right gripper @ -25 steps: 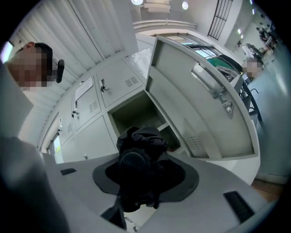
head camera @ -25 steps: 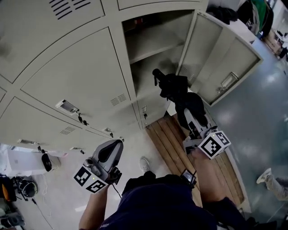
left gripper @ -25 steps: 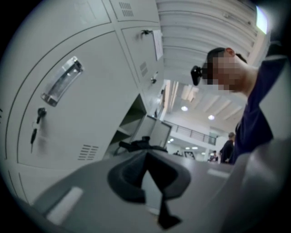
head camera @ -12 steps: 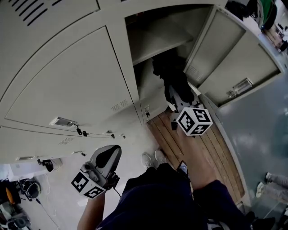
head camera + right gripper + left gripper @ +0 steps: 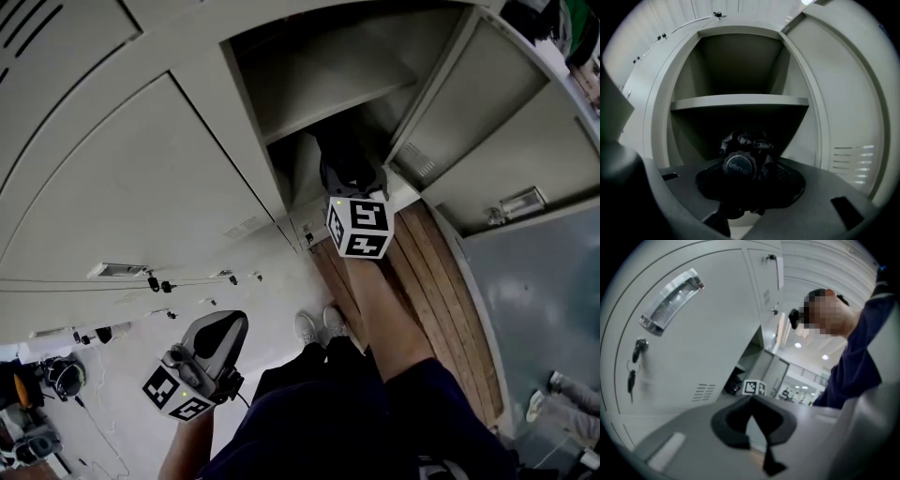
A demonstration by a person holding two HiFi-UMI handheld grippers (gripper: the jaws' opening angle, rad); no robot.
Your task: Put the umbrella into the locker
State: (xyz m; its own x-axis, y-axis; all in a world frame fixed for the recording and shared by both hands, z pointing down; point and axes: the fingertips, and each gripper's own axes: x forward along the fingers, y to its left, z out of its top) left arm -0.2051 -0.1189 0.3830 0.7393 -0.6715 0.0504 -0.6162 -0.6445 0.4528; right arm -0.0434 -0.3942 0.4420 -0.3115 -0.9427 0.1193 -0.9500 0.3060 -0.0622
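Your right gripper [image 5: 352, 184] has carried the umbrella [image 5: 343, 150], pinched in its jaws, under the locker [image 5: 314, 98] shelf; your left gripper [image 5: 217, 330], jaws pressed together, hangs outside the locker.

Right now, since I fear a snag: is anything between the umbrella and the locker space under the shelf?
Nothing visible does. The door stands open, and the umbrella in the right hand-held gripper faces the dark space below the shelf, where no object shows.

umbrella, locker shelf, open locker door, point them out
umbrella [image 5: 739, 165]: right gripper view, round end cap
locker shelf [image 5: 740, 101]: right gripper view, front edge
open locker door [image 5: 525, 131]: head view, flat panel
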